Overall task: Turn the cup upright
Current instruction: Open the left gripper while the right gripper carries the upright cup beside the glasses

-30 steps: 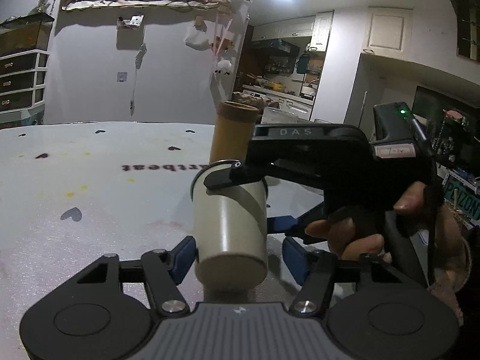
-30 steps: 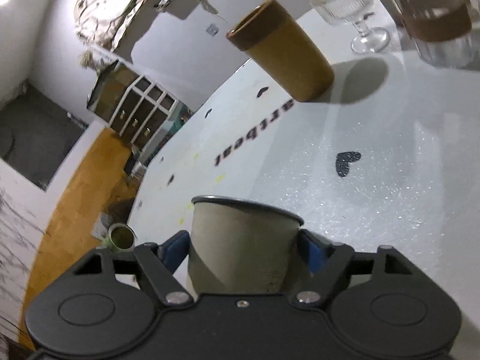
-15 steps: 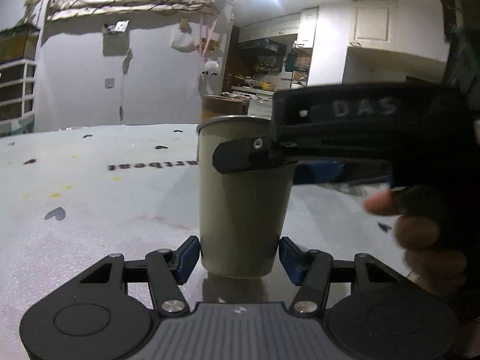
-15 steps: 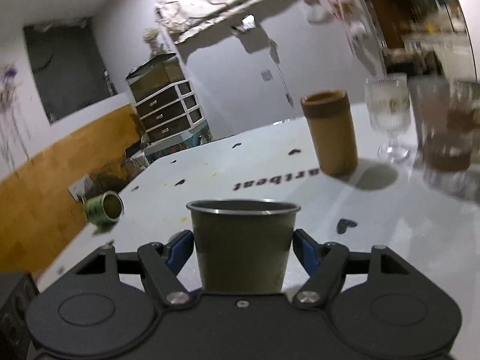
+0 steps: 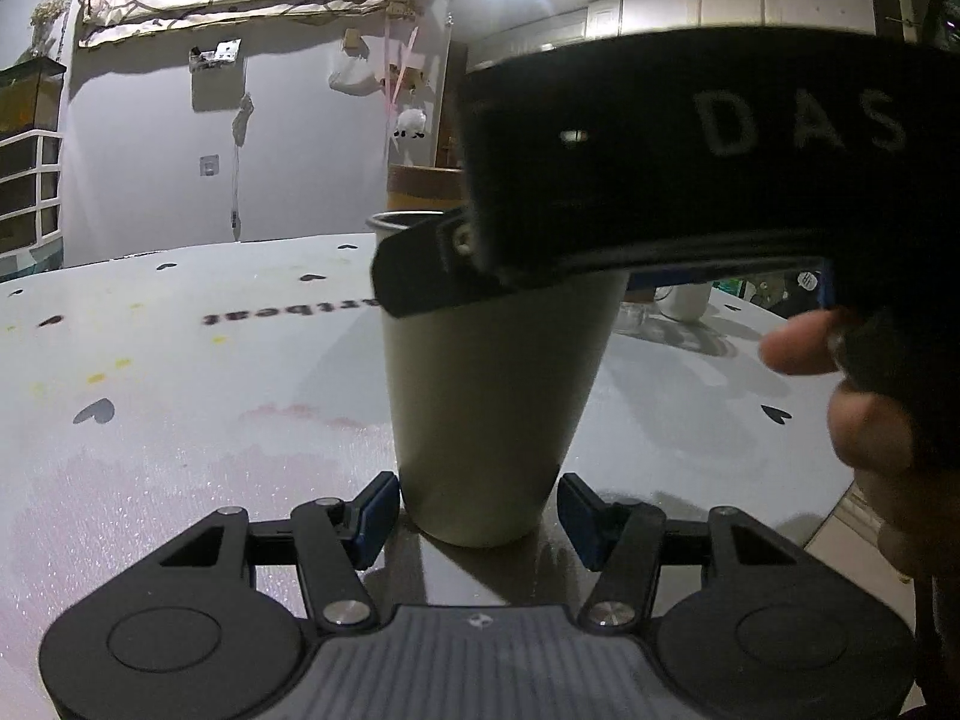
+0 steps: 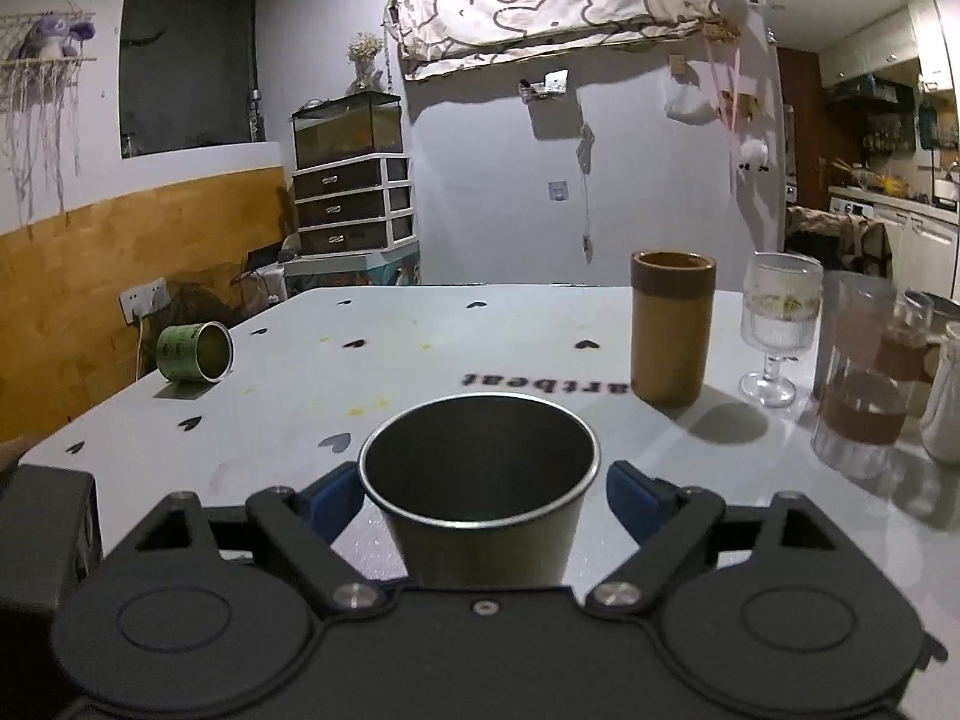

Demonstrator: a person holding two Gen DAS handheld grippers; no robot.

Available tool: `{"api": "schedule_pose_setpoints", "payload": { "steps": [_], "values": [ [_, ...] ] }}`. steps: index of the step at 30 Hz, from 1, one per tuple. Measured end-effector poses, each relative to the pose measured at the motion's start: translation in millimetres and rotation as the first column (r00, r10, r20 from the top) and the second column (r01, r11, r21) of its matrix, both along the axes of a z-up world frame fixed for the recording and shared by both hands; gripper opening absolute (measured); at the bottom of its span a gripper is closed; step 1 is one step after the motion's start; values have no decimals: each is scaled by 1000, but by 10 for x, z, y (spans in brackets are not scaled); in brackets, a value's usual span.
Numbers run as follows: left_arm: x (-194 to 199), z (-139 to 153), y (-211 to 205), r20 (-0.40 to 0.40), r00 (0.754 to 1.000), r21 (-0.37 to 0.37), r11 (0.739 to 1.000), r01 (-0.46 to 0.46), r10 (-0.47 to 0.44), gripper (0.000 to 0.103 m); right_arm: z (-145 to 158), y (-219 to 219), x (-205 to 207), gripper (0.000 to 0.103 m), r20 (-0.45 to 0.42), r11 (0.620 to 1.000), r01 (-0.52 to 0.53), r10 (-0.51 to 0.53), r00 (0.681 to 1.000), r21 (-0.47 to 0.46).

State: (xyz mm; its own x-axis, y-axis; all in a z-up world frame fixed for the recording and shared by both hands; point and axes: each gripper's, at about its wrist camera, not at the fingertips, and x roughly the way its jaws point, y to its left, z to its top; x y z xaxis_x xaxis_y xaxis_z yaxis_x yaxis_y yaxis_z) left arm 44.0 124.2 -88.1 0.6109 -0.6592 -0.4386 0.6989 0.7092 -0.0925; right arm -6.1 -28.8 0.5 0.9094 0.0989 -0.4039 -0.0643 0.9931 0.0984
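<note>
A grey metal cup (image 5: pixel 492 402) stands upright on the white table (image 5: pixel 180 408), mouth up. In the right wrist view the cup (image 6: pixel 480 492) sits between my right gripper's (image 6: pixel 480 489) blue pads (image 6: pixel 333 495), which stand a little off its sides. My left gripper (image 5: pixel 477 513) is open, its pads (image 5: pixel 375 510) on either side of the cup's base without touching. The right gripper's black body (image 5: pixel 690 168) hangs over the cup's rim in the left wrist view.
A brown cylindrical tumbler (image 6: pixel 672 327) stands behind the cup. A stemmed glass (image 6: pixel 777 324), a glass jar with a brown band (image 6: pixel 864 396) and a white vessel (image 6: pixel 945 402) stand at right. A green tin (image 6: pixel 195 351) lies on its side at the table's left edge.
The right gripper turned the cup from lying tilted to upright and set it on the table. Its pads have now parted from the cup's sides. The left gripper stayed open around the base.
</note>
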Motion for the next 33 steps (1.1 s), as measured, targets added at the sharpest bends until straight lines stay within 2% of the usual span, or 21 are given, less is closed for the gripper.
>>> {"api": "schedule_pose_setpoints", "payload": {
  "steps": [2,4,7,10,14,20,24,28,33],
  "values": [
    [6,10,14,-1,1000,-4,1000,-2,2,59,-4,15,40,87,-12,1000,-16,16,1000,1],
    [48,49,-6,-1,1000,-7,1000,-9,9,60,-8,26,59,82,-7,999,-37,37,999,-3],
    [49,77,24,6,1000,-8,1000,-27,27,70,-7,20,86,82,5,998,-53,53,999,-16],
    [-5,84,61,11,999,-19,999,-36,36,70,-1,-49,180,82,22,998,-48,49,999,-35],
    [18,107,115,7,999,-26,998,-54,54,71,41,-256,408,82,68,997,55,-51,996,-57],
    [25,111,152,-4,998,-27,997,-67,67,71,58,-682,813,82,104,976,211,-205,973,-48],
    [50,104,191,-7,998,-29,997,-69,68,71,44,-960,1063,82,89,957,289,-286,954,-18],
    [54,80,217,-14,997,-30,997,-74,73,71,7,-1144,1229,82,80,927,374,-370,925,-28],
    [45,75,230,-14,997,-30,997,-73,73,71,-30,-1250,1379,82,107,911,411,-405,908,-34]
  ]
}}
